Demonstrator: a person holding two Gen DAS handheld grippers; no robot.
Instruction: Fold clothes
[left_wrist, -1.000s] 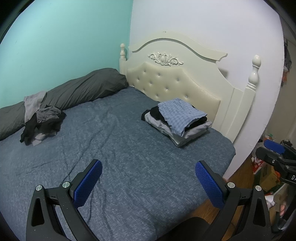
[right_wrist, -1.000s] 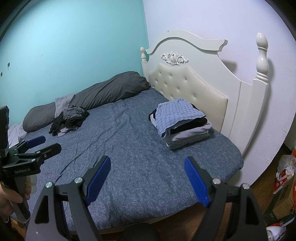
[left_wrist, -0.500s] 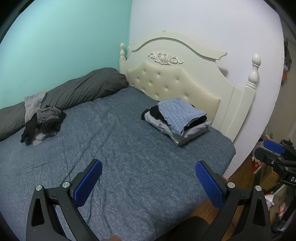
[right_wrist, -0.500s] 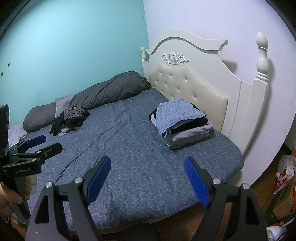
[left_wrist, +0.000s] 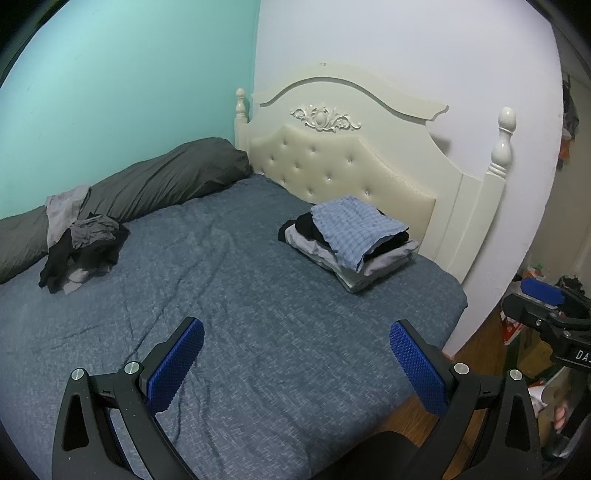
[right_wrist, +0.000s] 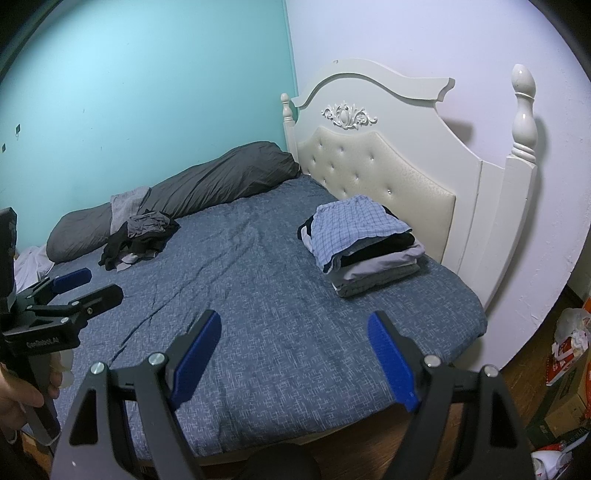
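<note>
Grippers: left gripper (left_wrist: 295, 354) and right gripper (right_wrist: 293, 343) both gape wide with nothing between the blue pads, above the near edge of the bed (left_wrist: 258, 295).
Folded stack (left_wrist: 351, 243): ahead and right of both, near the headboard (left_wrist: 354, 173) (checked blue piece on top).
Unfolded heap (left_wrist: 81, 251): ahead and far left, against the grey bolster (left_wrist: 159, 184).
Hand (right_wrist: 18, 398): grips the left gripper's handle.

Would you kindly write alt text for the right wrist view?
An open right claw hovers over a blue bed with a folded clothes stack near the headboard, an unfolded pile, and the left claw alongside.
</note>
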